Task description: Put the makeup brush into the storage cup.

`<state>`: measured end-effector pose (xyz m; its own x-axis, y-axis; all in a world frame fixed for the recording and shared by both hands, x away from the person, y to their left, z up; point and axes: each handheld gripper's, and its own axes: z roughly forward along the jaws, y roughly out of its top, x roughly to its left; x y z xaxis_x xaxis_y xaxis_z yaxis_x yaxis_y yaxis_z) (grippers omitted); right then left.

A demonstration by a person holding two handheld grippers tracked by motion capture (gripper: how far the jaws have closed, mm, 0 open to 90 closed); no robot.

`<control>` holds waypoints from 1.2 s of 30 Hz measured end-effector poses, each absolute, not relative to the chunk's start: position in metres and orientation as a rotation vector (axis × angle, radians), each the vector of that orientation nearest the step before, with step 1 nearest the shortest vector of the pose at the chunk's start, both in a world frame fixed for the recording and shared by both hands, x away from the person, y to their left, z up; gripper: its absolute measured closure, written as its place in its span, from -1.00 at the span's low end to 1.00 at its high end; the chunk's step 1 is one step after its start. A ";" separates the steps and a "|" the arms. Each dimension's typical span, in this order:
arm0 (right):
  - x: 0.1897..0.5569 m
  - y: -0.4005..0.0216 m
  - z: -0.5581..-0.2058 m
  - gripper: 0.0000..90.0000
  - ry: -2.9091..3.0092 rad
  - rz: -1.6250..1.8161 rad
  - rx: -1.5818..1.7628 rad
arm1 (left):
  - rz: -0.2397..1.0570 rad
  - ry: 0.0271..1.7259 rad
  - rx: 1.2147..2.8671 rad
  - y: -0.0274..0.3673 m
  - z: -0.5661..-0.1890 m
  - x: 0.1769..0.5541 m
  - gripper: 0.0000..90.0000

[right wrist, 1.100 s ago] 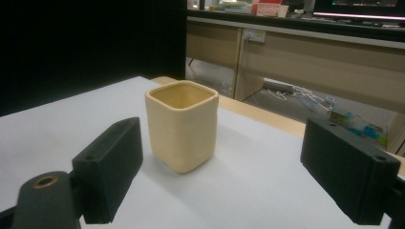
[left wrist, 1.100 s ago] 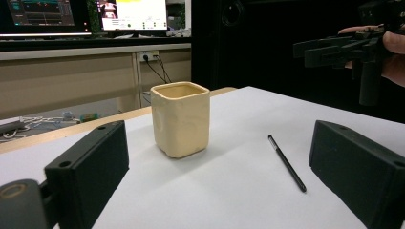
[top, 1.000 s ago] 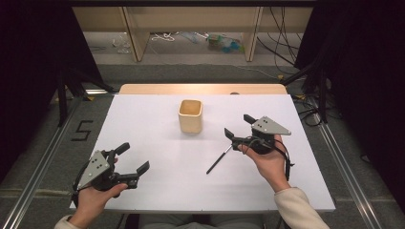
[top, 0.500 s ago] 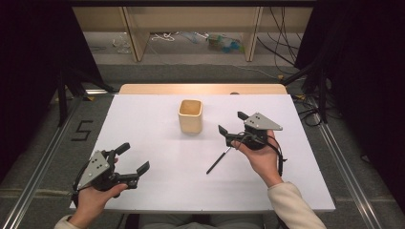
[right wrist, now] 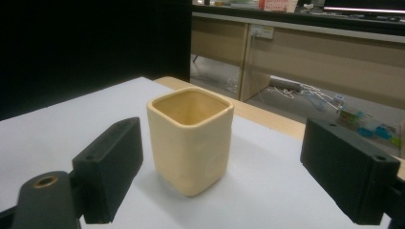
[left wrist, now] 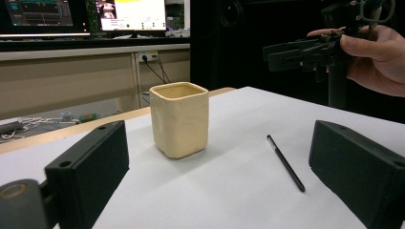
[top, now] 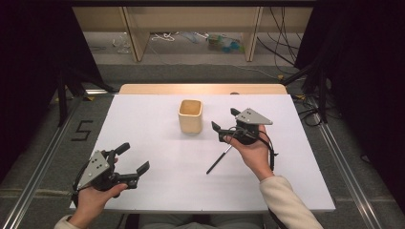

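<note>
the right gripper [top: 223, 120] hangs above the white table [top: 157, 119], just right of the cream square cup [top: 190, 116], with its jaws spread wide and nothing between them. in the right gripper view the cup [right wrist: 190, 139] stands upright straight ahead, framed by the two black jaws but not touched by either. the hand [top: 253, 150] that holds this gripper is raised over the upper end of a thin black pen [top: 218, 160], which lies flat on the table, slanting toward the person's side — apart from the cup.

the left gripper [top: 133, 160] sits low at the near left part of the table, well apart from the cup and pen, jaws also wide open and empty. its own view looks across the table at the cup [left wrist: 180, 119], with the pen [left wrist: 285, 162] lying to the right of it and the right gripper [left wrist: 272, 50] held in the air farther off.
</note>
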<state>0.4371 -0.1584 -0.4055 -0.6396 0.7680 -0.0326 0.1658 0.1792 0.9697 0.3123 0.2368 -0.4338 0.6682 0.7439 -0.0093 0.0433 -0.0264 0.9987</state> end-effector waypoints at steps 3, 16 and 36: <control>0.440 -0.156 -0.407 -0.65 1.928 1.484 0.877 | 0.637 0.684 1.513 0.237 -0.434 0.312 -0.86; 0.452 -0.146 -0.410 -0.65 1.937 1.469 0.887 | 0.632 0.691 1.512 0.237 -0.434 0.312 -0.86; 0.462 -0.137 -0.414 -0.61 2.078 1.216 0.999 | 0.631 0.685 1.519 0.237 -0.434 0.313 -0.86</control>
